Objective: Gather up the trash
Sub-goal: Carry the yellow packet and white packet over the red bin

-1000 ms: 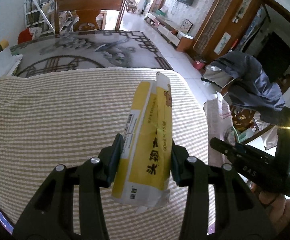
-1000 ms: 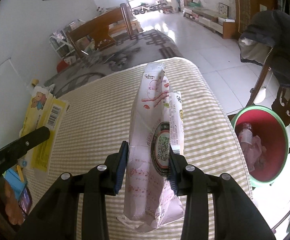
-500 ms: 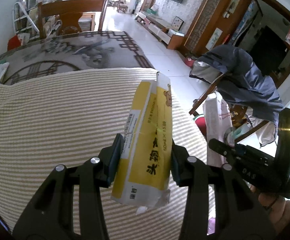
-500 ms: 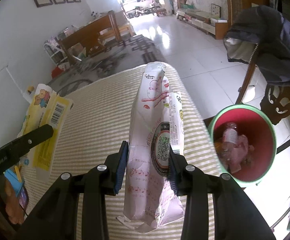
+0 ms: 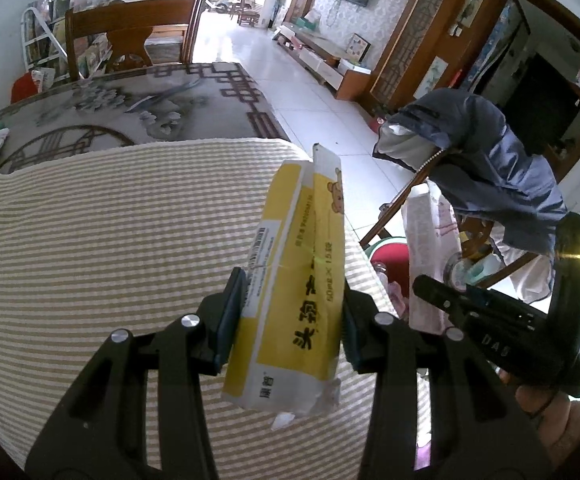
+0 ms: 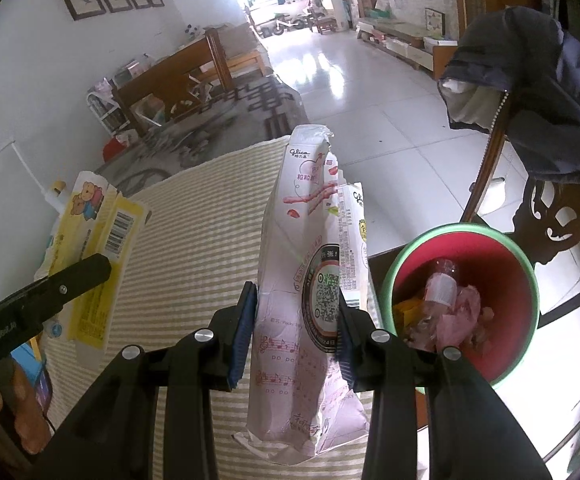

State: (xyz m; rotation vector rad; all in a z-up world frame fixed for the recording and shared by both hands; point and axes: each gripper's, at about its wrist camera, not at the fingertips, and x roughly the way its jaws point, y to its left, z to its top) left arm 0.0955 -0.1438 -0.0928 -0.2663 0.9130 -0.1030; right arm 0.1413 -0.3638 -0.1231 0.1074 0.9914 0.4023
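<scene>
My left gripper (image 5: 290,316) has its jaws clamped on a flattened yellow medicine box (image 5: 293,300), pads pressing both long sides near its lower half. My right gripper (image 6: 295,328) has its jaws clamped the same way on a crushed pink Glico snack box (image 6: 301,280), with a second, whiter carton (image 6: 355,232) pressed against its right face.

Orientation: each box stands lengthwise along the fingers. The long axis runs from the torn lower end below the jaws, nearest the camera, to the open flap end well ahead of them. Both boxes are lifted clear of the striped tablecloth (image 5: 110,240) beneath.

Outward from the jaws: in the right view, the trash bin (image 6: 529,276), red inside with a green rim, sits on the floor just right of the jaws and below the table edge. It already holds a plastic bottle (image 6: 441,284) and pink wrappers (image 6: 465,312). In the left view, the bin is only partly visible beyond the right gripper (image 5: 437,292). A chair draped with a dark jacket (image 5: 489,168) stands behind it.

Progress, as I judge it: both pickups are complete and part of the trash is binned. Remaining: carry both boxes over the bin mouth and release. The right box is nearer the opening.
</scene>
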